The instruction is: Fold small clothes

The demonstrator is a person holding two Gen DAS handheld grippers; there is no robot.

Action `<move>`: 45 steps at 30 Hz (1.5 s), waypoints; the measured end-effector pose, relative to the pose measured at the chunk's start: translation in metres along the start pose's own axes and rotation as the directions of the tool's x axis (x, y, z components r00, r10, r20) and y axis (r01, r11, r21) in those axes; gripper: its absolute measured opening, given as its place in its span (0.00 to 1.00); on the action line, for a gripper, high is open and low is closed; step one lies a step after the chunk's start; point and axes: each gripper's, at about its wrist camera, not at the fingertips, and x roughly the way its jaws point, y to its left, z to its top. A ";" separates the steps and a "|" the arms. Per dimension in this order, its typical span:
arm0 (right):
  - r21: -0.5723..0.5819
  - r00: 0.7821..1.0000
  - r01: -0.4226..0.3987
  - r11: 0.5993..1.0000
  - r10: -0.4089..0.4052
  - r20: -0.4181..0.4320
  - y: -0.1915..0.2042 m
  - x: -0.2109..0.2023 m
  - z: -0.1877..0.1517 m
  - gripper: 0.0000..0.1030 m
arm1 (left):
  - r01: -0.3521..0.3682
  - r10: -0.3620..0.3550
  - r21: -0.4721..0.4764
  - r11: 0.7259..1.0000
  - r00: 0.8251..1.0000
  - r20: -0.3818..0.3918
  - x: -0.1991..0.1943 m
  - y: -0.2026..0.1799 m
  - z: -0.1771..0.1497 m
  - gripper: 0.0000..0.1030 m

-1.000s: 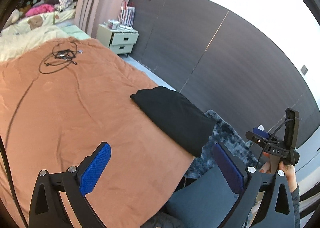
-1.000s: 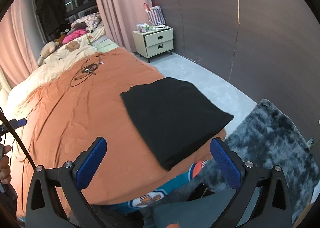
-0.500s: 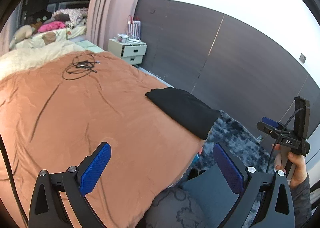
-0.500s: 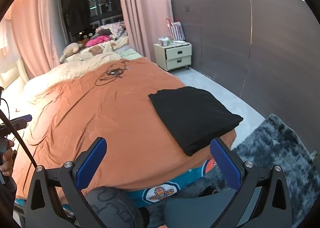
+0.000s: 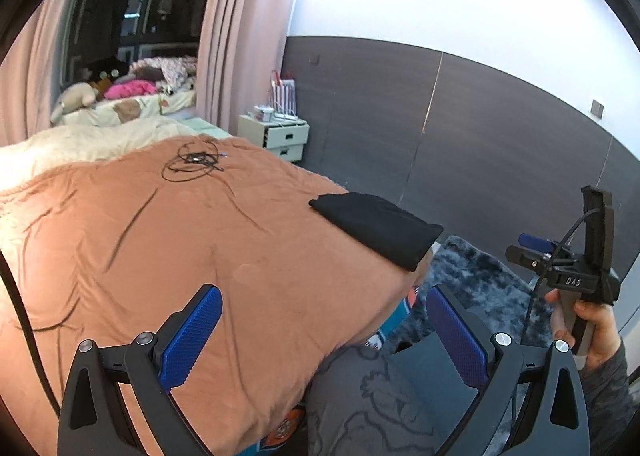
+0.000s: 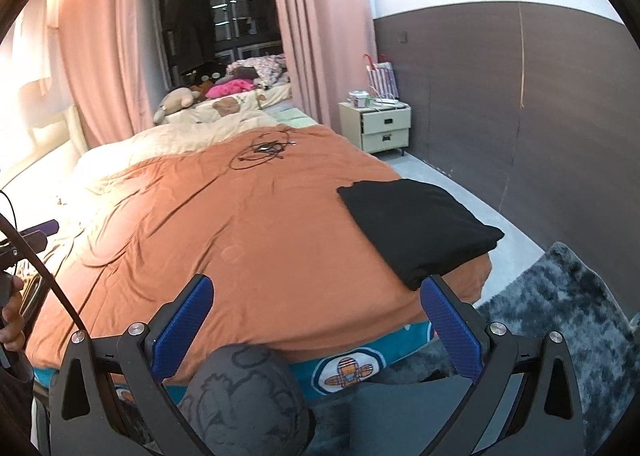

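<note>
**Fold looks done, both grippers free**

We see the folded black garment (image 6: 416, 224) lying flat at the right corner of the bed (image 6: 240, 240), on the orange cover. Left hand-held gripper (image 5: 320, 340) and right hand-held gripper (image 6: 316, 328) are both spread wide, holding nothing, well apart from the cloth. We judge this piece finished; next move calls for another garment, none visible here.

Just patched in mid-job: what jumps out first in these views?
A folded black garment lies at the near right corner of the orange bedspread. Both tongs, left and right, are open and empty, short of the bed. A tangle of black cable lies farther up the bedspread.
</note>
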 end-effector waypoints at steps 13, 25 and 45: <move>-0.060 0.996 -0.071 0.996 0.074 0.058 0.021 -0.031 -0.044 1.00 | -0.079 0.080 -0.024 0.997 0.994 0.074 -0.056 -0.014 -0.065 1.00; -0.065 0.994 -0.084 0.994 0.088 0.058 0.027 -0.030 -0.061 1.00 | -0.089 0.091 -0.026 0.996 0.991 0.097 -0.070 -0.016 -0.087 1.00; -0.049 0.996 -0.070 0.996 0.073 0.060 0.051 -0.042 -0.072 1.00 | -0.110 0.112 -0.028 0.994 0.988 0.110 -0.086 -0.020 -0.092 1.00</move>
